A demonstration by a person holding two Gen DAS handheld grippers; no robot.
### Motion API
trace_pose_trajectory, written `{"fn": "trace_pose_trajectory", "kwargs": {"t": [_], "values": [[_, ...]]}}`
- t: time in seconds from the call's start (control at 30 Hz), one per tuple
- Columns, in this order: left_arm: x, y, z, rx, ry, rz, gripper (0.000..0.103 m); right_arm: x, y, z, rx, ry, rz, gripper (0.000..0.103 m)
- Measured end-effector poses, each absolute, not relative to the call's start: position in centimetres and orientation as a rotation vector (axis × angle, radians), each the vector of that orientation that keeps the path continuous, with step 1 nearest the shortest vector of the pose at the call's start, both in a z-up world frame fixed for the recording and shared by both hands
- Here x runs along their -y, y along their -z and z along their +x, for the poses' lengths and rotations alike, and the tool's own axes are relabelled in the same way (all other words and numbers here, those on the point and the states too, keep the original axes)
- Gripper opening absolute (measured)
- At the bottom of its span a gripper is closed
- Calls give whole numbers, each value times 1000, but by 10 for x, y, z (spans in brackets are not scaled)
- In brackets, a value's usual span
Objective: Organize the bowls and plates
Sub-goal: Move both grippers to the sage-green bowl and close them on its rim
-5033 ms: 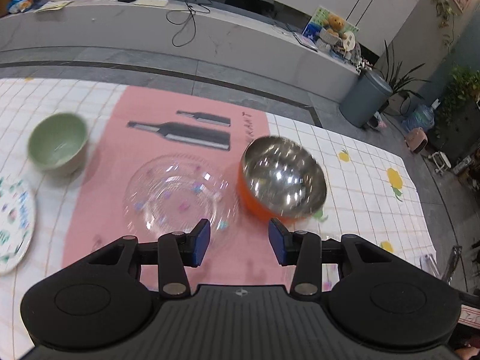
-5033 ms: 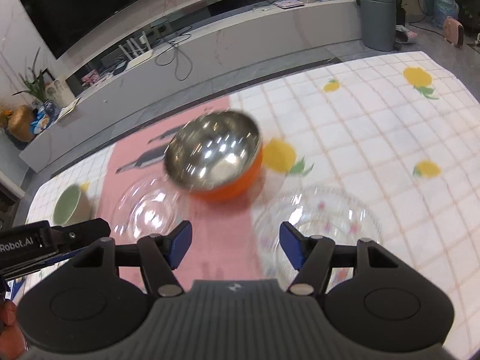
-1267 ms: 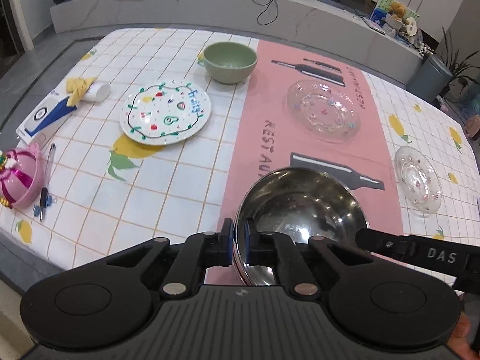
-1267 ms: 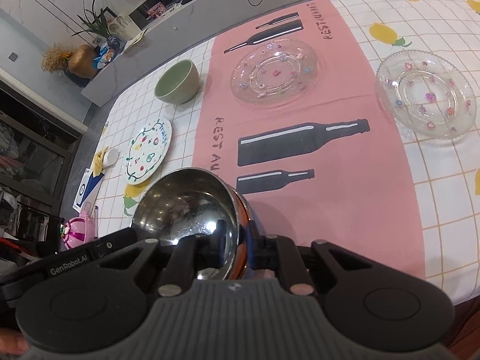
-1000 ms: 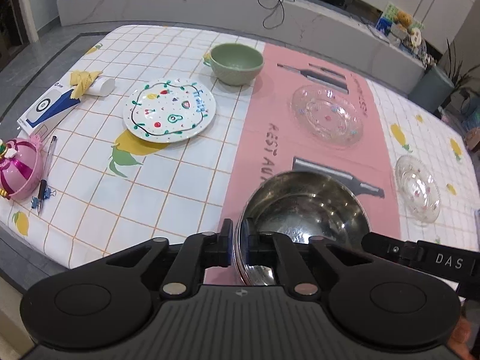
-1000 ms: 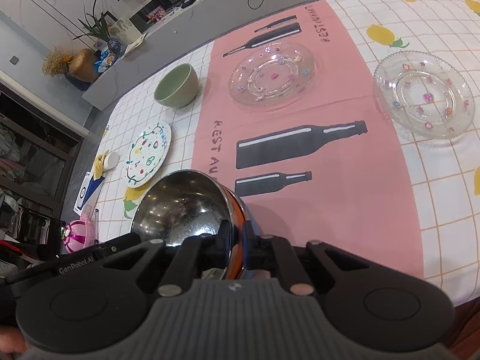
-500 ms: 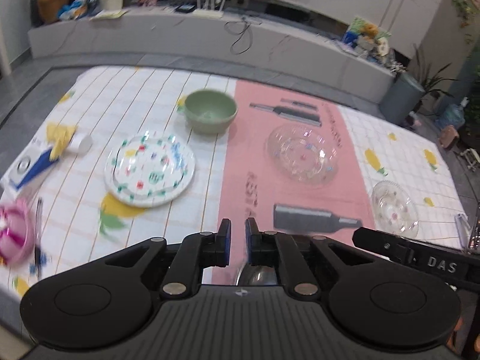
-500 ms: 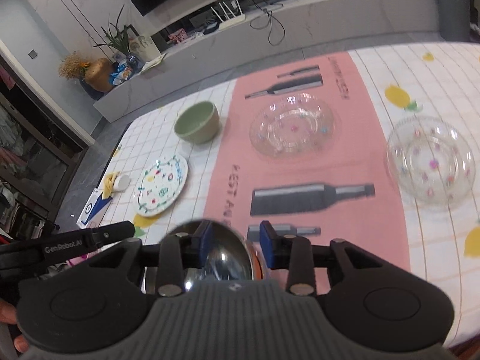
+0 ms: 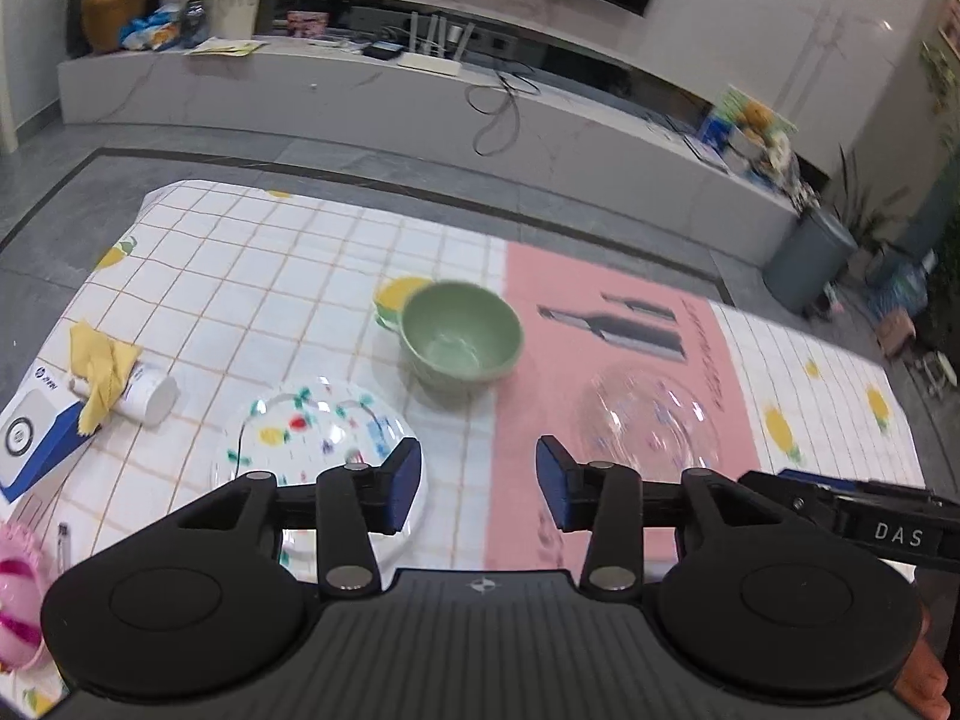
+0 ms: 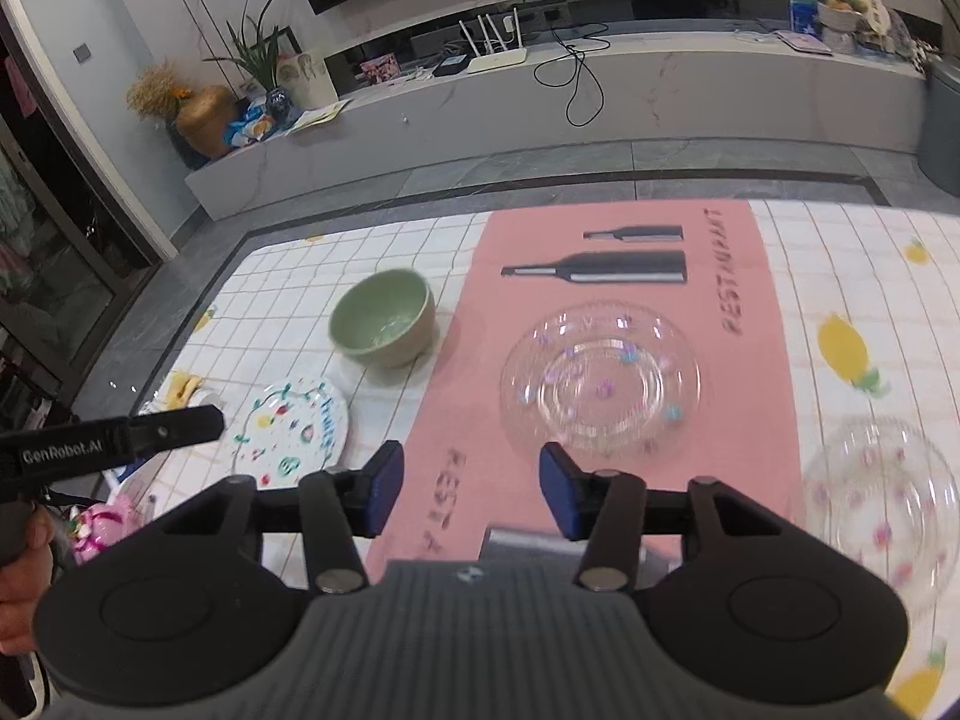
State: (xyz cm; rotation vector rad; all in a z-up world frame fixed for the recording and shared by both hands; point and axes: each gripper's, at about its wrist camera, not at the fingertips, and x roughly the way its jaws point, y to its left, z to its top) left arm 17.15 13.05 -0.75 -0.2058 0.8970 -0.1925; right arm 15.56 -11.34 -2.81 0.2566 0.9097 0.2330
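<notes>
We have both claws free at this moment. Our left gripper [image 9: 478, 483] and our right gripper [image 10: 469, 491] have just been opening, and each stands partly spread with nothing between its blue pads.

The steel bowl is out of both views, so we cannot say where it sits. What shows on the table is the rest of the ware. In the left wrist view the green bowl [image 9: 461, 339] stands at twelve o'clock of our left claw, upright and empty. The painted plate [image 9: 312, 429] lies at ten o'clock, partly under the left finger. The clear glass plate [image 9: 651, 423] lies at one o'clock on the pink runner [image 9: 606, 324]. In the right wrist view a second glass plate [image 10: 879, 489] lies at three o'clock, well apart from the first.

We judge that one placement is over and the next pick is starting. The next move calls for choosing one piece, likely the green bowl or a glass plate, then lining the pads over its rim.
</notes>
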Motion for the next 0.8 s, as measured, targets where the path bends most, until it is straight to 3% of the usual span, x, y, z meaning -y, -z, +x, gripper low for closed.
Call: {"fn": "trace_pose_trajectory", "kwargs": {"t": [0.1,0.33,0.57,0.8], "values": [[-140,16,194,-885,183,-250,52,115,37,183,-920,-230,288,63],[-156,46,245,-869,156,-353,52,104,67,243,-968,-248,369,61],[-159,83,287,-927,105,-422,51,71,89,289,-1028,-273,372,52],[-161,107,310,-978,82,-471,38,35,107,326,-1069,-264,322,40]]}}
